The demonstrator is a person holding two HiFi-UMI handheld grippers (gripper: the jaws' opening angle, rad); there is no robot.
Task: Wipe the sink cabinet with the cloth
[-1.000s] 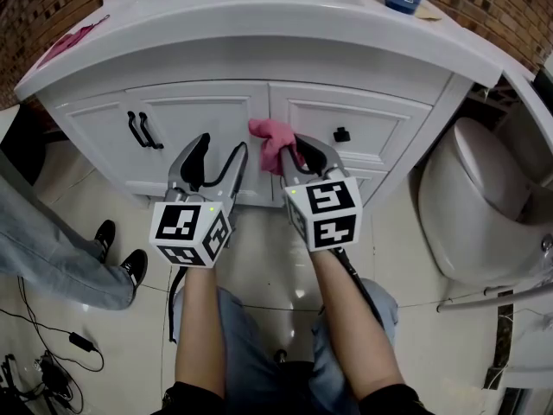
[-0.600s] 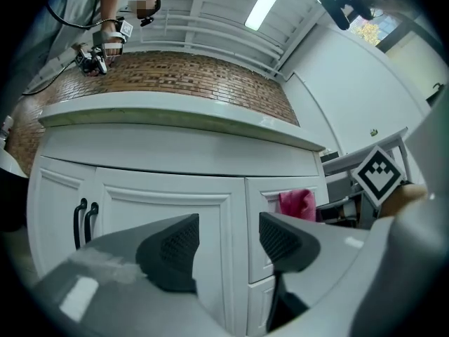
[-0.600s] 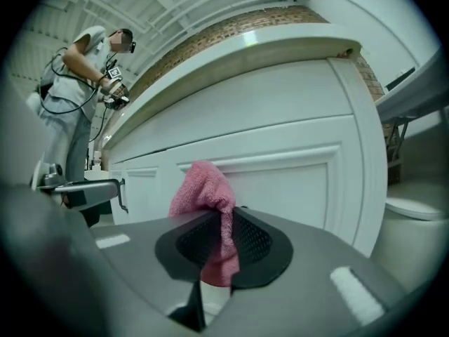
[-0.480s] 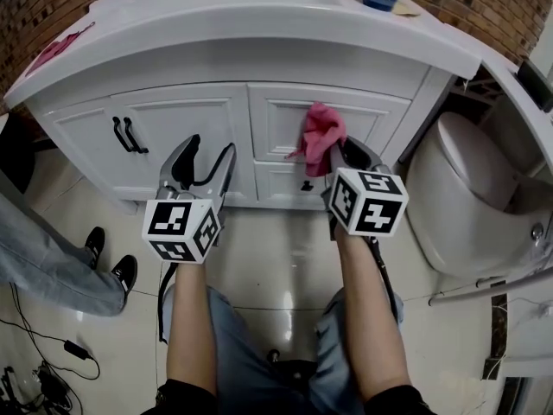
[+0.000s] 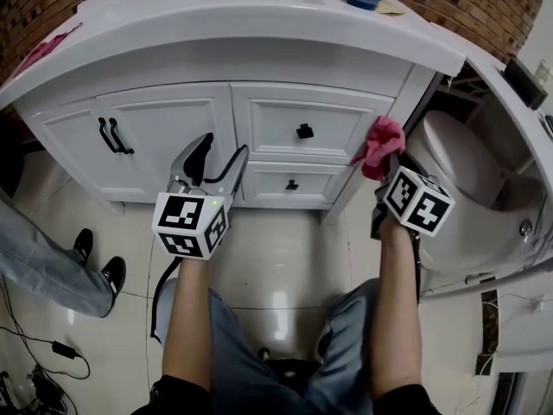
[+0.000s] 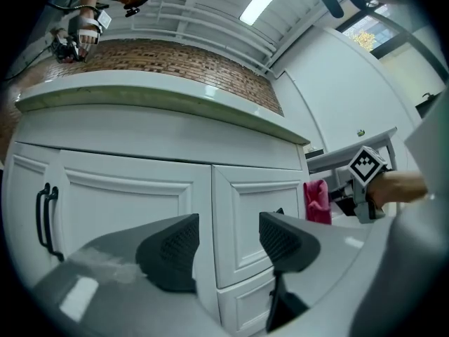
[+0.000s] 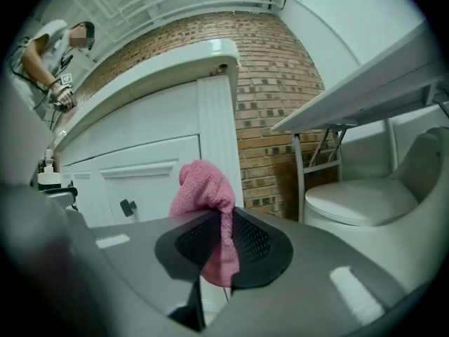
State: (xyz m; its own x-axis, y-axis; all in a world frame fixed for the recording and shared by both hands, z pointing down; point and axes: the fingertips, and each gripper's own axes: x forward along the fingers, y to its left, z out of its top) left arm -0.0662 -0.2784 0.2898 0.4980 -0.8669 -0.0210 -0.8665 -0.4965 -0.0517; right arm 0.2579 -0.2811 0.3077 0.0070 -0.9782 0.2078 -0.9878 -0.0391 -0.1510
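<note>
Cloth [image 5: 383, 142], pink, sits clamped in the right gripper [image 5: 387, 159] at the right corner post of the sink cabinet [image 5: 164, 119], beside a toilet [image 5: 462, 171]; left gripper [image 5: 220, 150] hangs before the drawers, jaws apart, empty.

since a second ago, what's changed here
The right gripper, jaws shut on the pink cloth, swept rightward across the cabinet front, from its middle to its right corner. The left gripper stayed open and empty in front of the cabinet.
</note>
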